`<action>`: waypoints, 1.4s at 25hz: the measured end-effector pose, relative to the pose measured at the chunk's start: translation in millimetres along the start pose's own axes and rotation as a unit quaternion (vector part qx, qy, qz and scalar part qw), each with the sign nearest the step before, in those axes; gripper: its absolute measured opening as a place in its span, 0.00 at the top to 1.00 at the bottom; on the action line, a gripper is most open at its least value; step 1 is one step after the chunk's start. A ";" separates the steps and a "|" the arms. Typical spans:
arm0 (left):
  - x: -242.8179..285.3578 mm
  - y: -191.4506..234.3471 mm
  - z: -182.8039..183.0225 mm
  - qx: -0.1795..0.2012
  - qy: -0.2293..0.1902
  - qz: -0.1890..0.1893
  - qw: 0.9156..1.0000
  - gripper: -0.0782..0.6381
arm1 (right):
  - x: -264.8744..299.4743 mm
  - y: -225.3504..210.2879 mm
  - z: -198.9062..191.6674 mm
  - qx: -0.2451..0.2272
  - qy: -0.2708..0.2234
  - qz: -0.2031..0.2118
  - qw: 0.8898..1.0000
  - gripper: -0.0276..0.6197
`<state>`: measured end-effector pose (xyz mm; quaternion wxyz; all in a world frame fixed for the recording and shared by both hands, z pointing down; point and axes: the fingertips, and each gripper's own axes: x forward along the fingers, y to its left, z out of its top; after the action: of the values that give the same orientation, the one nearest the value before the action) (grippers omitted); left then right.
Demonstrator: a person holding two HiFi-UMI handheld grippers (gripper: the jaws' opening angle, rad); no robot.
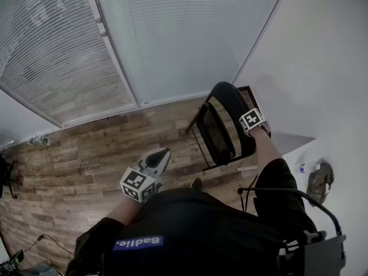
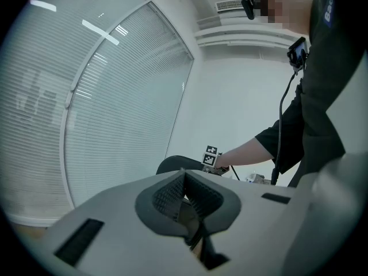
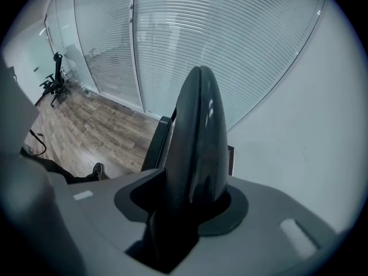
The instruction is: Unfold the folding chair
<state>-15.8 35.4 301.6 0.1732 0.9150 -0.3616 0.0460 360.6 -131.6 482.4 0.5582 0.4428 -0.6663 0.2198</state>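
The black folding chair [image 1: 217, 132] stands folded, nearly flat, on the wood floor by the room's corner. Its rounded backrest [image 1: 230, 99] is at the top. My right gripper [image 1: 248, 117] points steeply down and is shut on the backrest's top edge. In the right gripper view the backrest [image 3: 198, 137] fills the gap between the jaws of that gripper [image 3: 187, 203]. My left gripper [image 1: 164, 154] hangs in the air left of the chair, well apart from it. Its jaws [image 2: 183, 180] are shut with nothing between them, and it looks across at the backrest [image 2: 175, 164].
A glass wall with blinds [image 1: 172, 39] runs behind the chair and a white wall [image 1: 322, 68] rises to its right. A white surface at the right carries small objects [image 1: 319, 180]. An office chair [image 1: 6, 177] stands far left, a cable [image 1: 40, 237] lies on the floor.
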 end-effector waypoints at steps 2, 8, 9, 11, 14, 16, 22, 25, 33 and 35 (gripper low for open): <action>6.3 -1.1 -4.1 -0.008 0.005 -0.007 1.000 0.88 | 1.5 0.0 -0.4 0.000 0.001 -0.001 1.000 0.71; 25.2 -3.8 -8.5 -0.010 0.020 -0.021 1.000 0.88 | 1.8 -1.4 -0.7 -0.002 0.003 -0.001 1.000 0.70; 28.0 -3.9 -7.2 -0.010 0.020 -0.024 0.999 0.88 | 1.5 -2.1 -0.6 -0.003 0.003 -0.002 1.000 0.70; 34.8 -4.6 -6.7 -0.012 0.019 -0.030 0.999 0.88 | 3.3 -4.4 -1.5 -0.004 0.004 -0.002 1.000 0.70; 46.7 -7.7 -10.5 -0.014 0.021 -0.037 0.999 0.88 | 8.0 -8.0 -6.1 -0.002 0.004 -0.001 1.000 0.70; 53.8 -9.3 -11.6 -0.013 0.026 -0.042 0.999 0.88 | 8.0 -8.0 -7.2 -0.003 0.005 0.001 1.000 0.69; 77.2 -12.7 -12.7 -0.017 0.027 -0.056 0.998 0.88 | 6.4 -7.3 -3.7 -0.007 0.001 0.000 1.000 0.69; 87.4 -15.9 -16.6 -0.020 0.029 -0.063 0.997 0.88 | 2.7 -4.7 -4.8 -0.006 0.003 0.001 1.000 0.69; 120.7 -19.7 -38.6 -0.029 0.054 -0.081 0.995 0.82 | 2.6 -0.8 -3.7 -0.012 0.004 0.002 1.000 0.69; 131.3 -21.4 -45.1 -0.031 0.063 -0.088 0.994 0.80 | 2.8 -1.2 -4.9 -0.012 0.005 0.002 1.000 0.69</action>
<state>97.0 -19.1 365.3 0.2269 0.9329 -0.2688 0.0769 364.3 -129.4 486.2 0.5664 0.4338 -0.6668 0.2155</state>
